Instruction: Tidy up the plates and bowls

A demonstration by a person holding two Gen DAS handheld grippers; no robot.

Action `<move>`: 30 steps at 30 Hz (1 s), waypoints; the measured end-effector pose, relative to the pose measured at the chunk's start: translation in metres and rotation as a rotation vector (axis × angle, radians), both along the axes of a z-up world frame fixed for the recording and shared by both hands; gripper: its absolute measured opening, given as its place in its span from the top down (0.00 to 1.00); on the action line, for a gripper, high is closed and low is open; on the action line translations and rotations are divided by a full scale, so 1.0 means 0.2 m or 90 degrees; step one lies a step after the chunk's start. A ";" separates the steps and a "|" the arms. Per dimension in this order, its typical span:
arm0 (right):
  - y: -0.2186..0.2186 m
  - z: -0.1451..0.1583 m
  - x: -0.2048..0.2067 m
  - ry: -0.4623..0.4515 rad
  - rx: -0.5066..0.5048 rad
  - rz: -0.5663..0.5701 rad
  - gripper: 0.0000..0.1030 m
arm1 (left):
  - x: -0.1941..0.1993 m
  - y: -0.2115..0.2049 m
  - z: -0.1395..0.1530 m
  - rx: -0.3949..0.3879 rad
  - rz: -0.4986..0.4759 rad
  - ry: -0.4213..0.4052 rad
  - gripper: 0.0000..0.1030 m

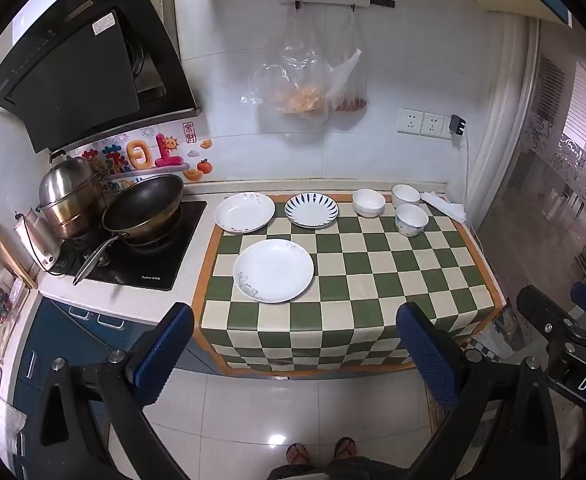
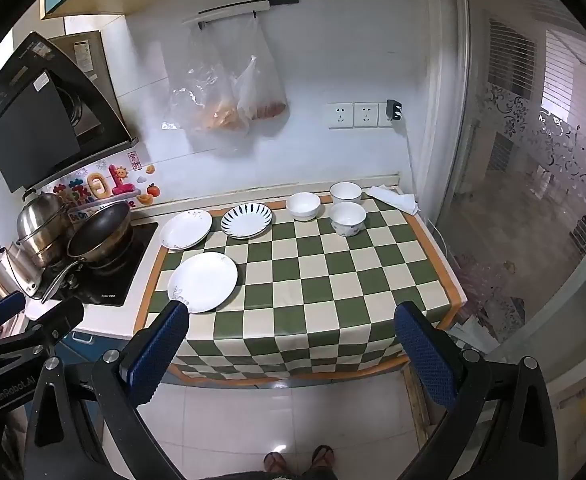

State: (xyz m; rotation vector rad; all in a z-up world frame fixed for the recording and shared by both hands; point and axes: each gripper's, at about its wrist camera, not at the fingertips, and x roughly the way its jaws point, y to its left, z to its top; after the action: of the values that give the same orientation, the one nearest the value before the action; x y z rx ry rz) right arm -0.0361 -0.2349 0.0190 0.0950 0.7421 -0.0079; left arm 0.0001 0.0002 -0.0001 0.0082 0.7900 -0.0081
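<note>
On the green-checked cloth (image 1: 373, 280) lie three plates: a white one (image 1: 273, 270) near the front, a white one (image 1: 245, 207) at the back left, and a blue-striped one (image 1: 311, 209) beside it. Three white bowls stand at the back right: one (image 1: 369, 202), one (image 1: 405, 195) and a patterned one (image 1: 411, 220). The same plates (image 2: 203, 281) (image 2: 186, 229) (image 2: 246, 220) and bowls (image 2: 303, 206) (image 2: 345, 193) (image 2: 347, 219) show in the right wrist view. My left gripper (image 1: 293, 356) and right gripper (image 2: 293, 356) are both open and empty, held back above the floor in front of the counter.
A stove (image 1: 141, 256) with a wok (image 1: 143, 208) and a steel pot (image 1: 67, 196) sits left of the cloth. A folded white cloth (image 1: 443, 203) lies at the back right corner. Plastic bags (image 1: 305, 80) hang on the wall. A glass door (image 2: 533, 200) is to the right.
</note>
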 end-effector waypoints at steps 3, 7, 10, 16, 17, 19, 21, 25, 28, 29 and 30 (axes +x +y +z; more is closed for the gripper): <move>0.00 0.00 0.00 -0.001 0.002 0.000 0.00 | 0.00 0.00 0.00 0.001 -0.001 -0.003 0.00; 0.00 0.00 0.00 -0.003 -0.001 -0.002 0.00 | 0.00 0.01 -0.01 0.000 -0.001 -0.002 0.00; -0.01 -0.01 0.00 -0.002 0.002 -0.001 0.00 | 0.00 0.00 0.00 0.004 -0.001 -0.004 0.00; 0.02 0.00 -0.02 -0.004 0.003 -0.003 0.00 | 0.00 0.00 0.00 0.004 -0.002 -0.004 0.00; 0.01 -0.01 -0.02 -0.004 0.003 -0.003 0.00 | 0.00 0.00 0.00 0.004 -0.002 -0.003 0.00; 0.01 -0.01 -0.02 -0.005 0.003 -0.003 0.00 | 0.00 0.00 0.00 0.003 -0.003 -0.003 0.00; 0.00 -0.01 -0.02 -0.005 0.004 -0.002 0.00 | 0.00 -0.01 0.01 0.005 -0.003 -0.004 0.00; -0.02 0.00 -0.01 -0.006 0.005 -0.006 0.00 | 0.00 -0.02 0.01 0.005 -0.003 -0.005 0.00; -0.04 0.00 0.00 -0.007 0.006 -0.008 0.00 | 0.00 -0.02 0.01 0.005 -0.003 -0.004 0.00; -0.04 0.00 0.00 -0.007 0.005 -0.008 0.00 | 0.00 -0.02 0.01 0.005 -0.003 -0.004 0.00; -0.04 0.00 -0.01 -0.007 0.006 -0.008 0.00 | 0.00 -0.02 0.01 0.006 -0.003 -0.005 0.00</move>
State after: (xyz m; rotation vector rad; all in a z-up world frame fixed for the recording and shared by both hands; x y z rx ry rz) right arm -0.0373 -0.2424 0.0196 0.1078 0.7306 -0.0154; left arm -0.0007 -0.0030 0.0023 0.0184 0.7816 -0.0094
